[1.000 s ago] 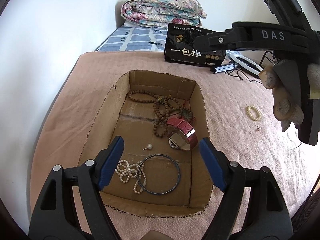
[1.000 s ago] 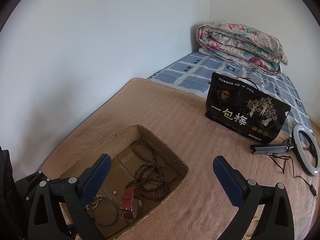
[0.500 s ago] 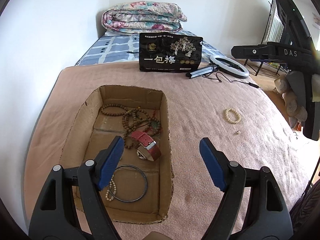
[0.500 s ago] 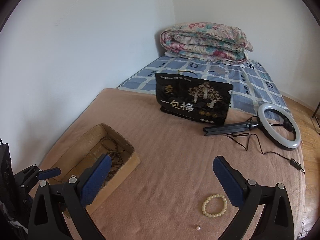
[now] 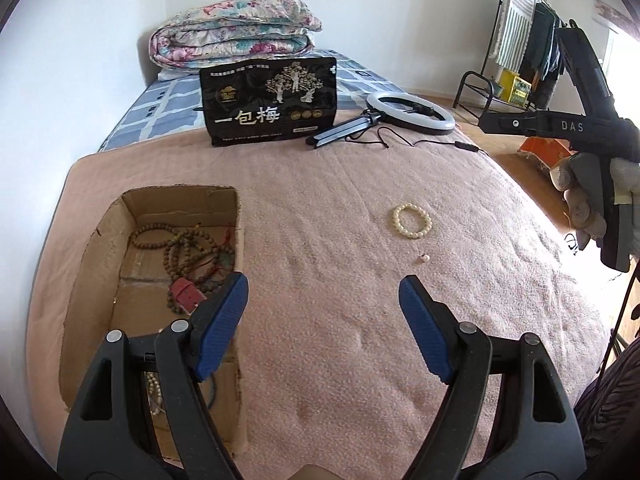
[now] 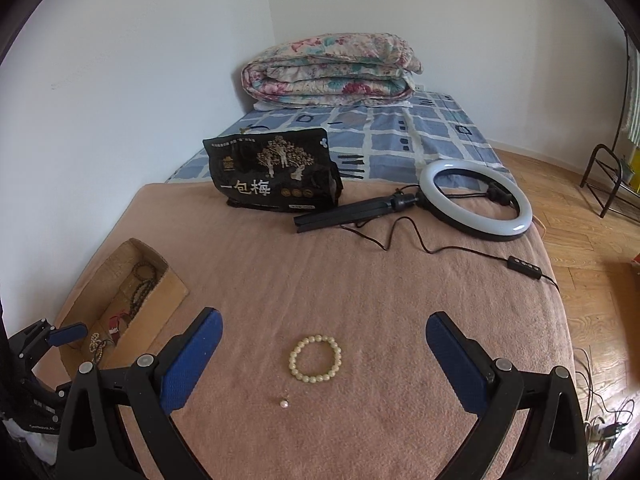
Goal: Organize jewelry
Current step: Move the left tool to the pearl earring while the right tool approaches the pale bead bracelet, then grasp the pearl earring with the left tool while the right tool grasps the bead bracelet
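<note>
Pink blanket (image 6: 360,280): snack bag (image 6: 276,176), ring light (image 6: 476,204) behind pearl bracelet (image 6: 315,358).

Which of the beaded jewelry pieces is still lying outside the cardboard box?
The cream pearl bracelet lies on the pink blanket, between the open right claw fingers. The brown bead strands are already inside the cardboard box.
</note>
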The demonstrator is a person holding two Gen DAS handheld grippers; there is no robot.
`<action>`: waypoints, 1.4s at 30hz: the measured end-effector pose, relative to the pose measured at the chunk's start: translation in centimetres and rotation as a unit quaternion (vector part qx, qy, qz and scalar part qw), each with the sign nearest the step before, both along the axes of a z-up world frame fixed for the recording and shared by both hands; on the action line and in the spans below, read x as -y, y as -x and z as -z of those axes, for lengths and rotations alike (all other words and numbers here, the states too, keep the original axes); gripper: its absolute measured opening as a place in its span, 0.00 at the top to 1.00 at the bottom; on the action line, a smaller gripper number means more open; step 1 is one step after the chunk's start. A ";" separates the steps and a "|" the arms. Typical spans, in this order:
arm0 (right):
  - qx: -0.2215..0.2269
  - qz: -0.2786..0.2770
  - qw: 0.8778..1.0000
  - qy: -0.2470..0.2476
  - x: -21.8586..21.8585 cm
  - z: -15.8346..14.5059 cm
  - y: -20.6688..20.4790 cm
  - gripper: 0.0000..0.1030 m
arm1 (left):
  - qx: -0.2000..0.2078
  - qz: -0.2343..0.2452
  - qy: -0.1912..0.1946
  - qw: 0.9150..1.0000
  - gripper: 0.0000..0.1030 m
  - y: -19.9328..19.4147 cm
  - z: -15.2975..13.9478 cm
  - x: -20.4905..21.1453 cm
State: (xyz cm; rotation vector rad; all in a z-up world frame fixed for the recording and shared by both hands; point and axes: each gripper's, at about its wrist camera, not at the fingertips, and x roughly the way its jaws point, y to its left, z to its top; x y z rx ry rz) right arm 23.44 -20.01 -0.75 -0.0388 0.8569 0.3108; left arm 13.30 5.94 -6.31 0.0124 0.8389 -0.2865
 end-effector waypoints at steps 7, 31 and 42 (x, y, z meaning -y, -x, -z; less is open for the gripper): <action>-0.038 0.008 0.999 0.004 2.0 3.3 -0.7 0.00 | -0.019 0.031 0.004 0.999 0.33 -1.2 1.4 4.0; -0.167 -0.044 0.985 -0.022 1.2 13.0 -5.0 0.62 | -0.085 0.079 0.030 0.993 0.68 -6.8 9.3 12.6; -0.184 -0.052 0.981 -0.039 0.5 14.7 -6.0 0.68 | -0.087 0.081 0.021 0.993 0.74 -7.9 10.5 13.4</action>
